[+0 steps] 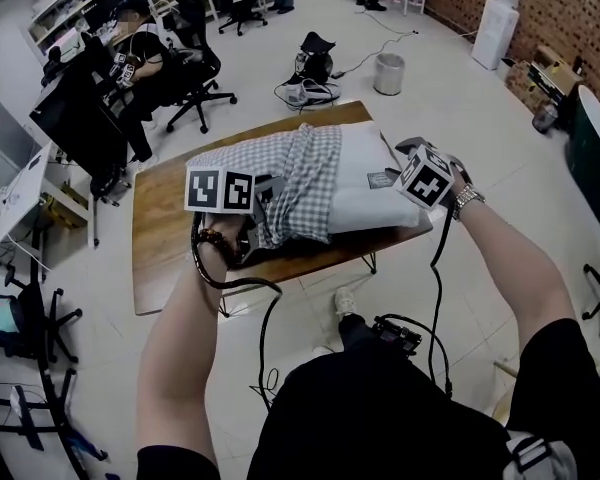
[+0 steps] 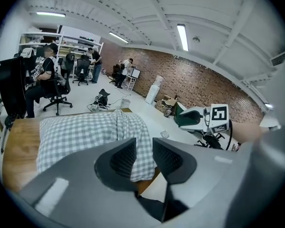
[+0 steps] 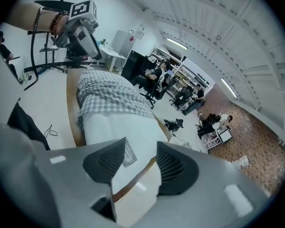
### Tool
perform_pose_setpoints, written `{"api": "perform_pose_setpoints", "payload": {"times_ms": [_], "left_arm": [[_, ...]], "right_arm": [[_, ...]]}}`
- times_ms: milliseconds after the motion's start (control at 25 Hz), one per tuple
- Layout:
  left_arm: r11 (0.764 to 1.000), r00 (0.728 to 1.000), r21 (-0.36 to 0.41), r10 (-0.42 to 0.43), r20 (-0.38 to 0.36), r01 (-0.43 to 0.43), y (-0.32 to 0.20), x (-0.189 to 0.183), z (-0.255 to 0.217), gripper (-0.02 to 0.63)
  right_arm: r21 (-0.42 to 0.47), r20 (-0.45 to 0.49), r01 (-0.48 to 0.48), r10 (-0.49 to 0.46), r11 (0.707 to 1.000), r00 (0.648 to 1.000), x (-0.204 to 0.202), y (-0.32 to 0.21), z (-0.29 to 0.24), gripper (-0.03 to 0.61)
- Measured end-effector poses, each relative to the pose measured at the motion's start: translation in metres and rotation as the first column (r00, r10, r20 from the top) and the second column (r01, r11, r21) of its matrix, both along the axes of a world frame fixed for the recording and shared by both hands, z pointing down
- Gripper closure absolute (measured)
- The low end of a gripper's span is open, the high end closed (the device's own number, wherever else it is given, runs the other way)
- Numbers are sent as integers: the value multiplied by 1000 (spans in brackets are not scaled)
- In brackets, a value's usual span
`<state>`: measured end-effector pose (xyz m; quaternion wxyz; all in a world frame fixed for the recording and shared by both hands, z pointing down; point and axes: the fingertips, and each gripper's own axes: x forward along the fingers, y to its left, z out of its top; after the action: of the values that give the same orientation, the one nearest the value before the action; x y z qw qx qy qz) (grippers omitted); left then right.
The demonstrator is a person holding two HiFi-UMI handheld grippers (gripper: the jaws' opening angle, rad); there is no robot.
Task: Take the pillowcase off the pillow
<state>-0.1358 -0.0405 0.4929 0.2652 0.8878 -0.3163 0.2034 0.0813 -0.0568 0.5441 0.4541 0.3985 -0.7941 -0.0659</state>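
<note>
A blue-and-white checked pillowcase [image 1: 280, 168] covers the left part of a white pillow [image 1: 365, 183] that lies on a wooden table [image 1: 165, 238]. The pillow's right part is bare and shows a small label [image 1: 380, 179]. My left gripper [image 1: 267, 196] hovers over the pillowcase's near edge. In the left gripper view its jaws [image 2: 144, 158] stand a little apart with nothing between them, and the pillowcase [image 2: 80, 132] lies below. My right gripper [image 1: 408, 150] hangs above the pillow's bare right end. It is open and empty [image 3: 140, 163], above the label [image 3: 128, 154].
A person sits on an office chair [image 1: 140, 53] at a desk at the back left. A grey bin [image 1: 388, 73] and a bag with cables [image 1: 315, 63] are on the floor behind the table. Cables [image 1: 265, 308] hang from the grippers at the table's near edge.
</note>
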Motion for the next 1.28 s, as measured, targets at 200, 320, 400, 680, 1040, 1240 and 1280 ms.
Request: {"api": "perform_pose_setpoints", "payload": {"times_ms": [200,320,400,680,1040,1240,1280], "left_arm": [[1000,999,17,19,41,-19,-27,0,-12,491],[999,997,28,32,65,-34,-47,5,-18,477],[999,996,28,39,75,-41,-62,13,-21,471],[997,988,11,71,135,-73,-145,48,-40,451],[988,965,-74,148,215,-135,-259,82,-22,407],[960,929,-191,253,271,-206,-326,100,14,369],[951,922,-221,274,274,-216,-336,102,20,363]], "right_arm": [[-21,11,27,-27,999,1000,-11,-28,-14,371],[-34,20,50,-50,998,999,-15,-46,-17,373],[-49,30,64,-63,997,998,-13,-60,-17,371],[-127,79,98,-88,987,993,7,-140,-24,371],[-242,118,235,-211,942,970,1,-240,-7,371],[-349,174,346,-302,871,937,0,-300,7,370],[-383,197,361,-307,850,931,-1,-310,12,370]]}}
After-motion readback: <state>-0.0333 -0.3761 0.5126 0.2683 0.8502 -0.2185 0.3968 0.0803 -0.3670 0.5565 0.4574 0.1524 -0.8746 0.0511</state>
